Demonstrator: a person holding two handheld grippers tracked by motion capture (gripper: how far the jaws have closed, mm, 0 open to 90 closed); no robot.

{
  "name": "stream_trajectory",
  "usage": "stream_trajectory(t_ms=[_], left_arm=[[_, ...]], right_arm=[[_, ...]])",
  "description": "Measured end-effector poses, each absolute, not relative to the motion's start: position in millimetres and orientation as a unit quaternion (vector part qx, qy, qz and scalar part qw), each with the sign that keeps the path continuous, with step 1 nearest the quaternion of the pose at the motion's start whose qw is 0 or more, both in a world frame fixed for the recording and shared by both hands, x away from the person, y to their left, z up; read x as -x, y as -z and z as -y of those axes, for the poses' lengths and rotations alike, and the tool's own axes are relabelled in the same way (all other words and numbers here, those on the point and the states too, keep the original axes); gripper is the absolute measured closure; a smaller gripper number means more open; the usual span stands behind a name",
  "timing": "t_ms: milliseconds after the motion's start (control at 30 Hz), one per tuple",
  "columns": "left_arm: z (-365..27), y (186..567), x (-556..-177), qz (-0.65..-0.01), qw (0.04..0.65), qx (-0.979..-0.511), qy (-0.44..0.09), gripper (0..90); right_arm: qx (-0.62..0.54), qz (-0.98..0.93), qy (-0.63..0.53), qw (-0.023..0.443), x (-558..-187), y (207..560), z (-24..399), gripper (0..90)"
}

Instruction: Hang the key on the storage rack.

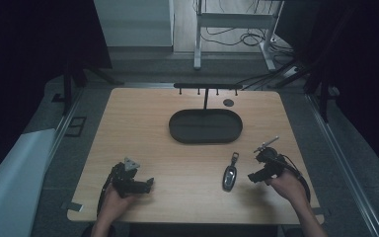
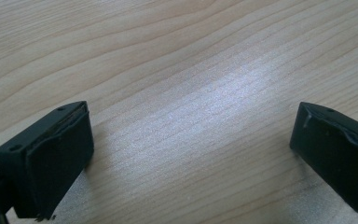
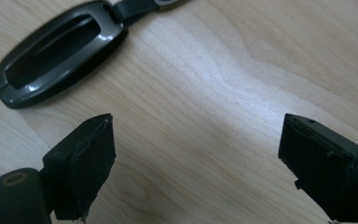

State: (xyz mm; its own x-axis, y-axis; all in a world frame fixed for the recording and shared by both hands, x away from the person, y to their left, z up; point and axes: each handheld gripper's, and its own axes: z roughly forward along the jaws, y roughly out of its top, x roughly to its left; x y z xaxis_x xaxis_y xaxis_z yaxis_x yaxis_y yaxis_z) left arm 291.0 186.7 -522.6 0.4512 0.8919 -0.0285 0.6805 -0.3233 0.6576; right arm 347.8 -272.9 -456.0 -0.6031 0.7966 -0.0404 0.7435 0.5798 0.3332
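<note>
Although small and probably light, the car key fob (image 1: 230, 176), lying at lower centre-right of the table (image 1: 143, 128), looks glossy, rigid and slippery; grip across its long sides. Right gripper (image 1: 254, 176), just beside it, and left gripper (image 1: 149, 185) both gape empty.

Dark grey key fob (image 3: 58, 51), pale wood-grain table (image 3: 223, 70)

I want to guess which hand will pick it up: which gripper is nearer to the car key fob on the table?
Right. The right gripper sits just beside the key fob, jaws open and empty. The left gripper rests farther off, across bare table, jaws open too.
</note>
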Motion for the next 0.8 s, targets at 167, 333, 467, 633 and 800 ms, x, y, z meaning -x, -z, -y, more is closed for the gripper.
stream_trajectory(t_ms=[167, 333, 467, 633, 800], left_arm=[[-186.7, 522.5, -290.9, -0.495, 0.306, -0.795, -0.173, 0.0], [-186.7, 522.6, -291.0, -0.495, 0.306, -0.795, -0.173, 0.0], [-186.7, 522.6, -291.0, -0.495, 0.306, -0.795, -0.173, 0.0], [-186.7, 522.5, -291.0, -0.495, 0.306, -0.795, -0.173, 0.0], [-187.0, 522.4, -291.0, -0.494, 0.305, -0.796, -0.172, 0.0]], right_arm=[[-0.427, -0.894, -0.108, 0.079, -353.8, 457.5, 265.4, 10.6], [-0.420, -0.902, -0.077, 0.065, -358.5, 458.3, 258.4, 10.6], [-0.414, -0.907, -0.055, 0.055, -361.4, 458.3, 252.8, 10.6], [-0.419, -0.905, -0.049, 0.047, -365.3, 454.9, 245.3, 10.6], [-0.423, -0.904, -0.050, 0.027, -368.8, 451.7, 232.7, 10.6]])
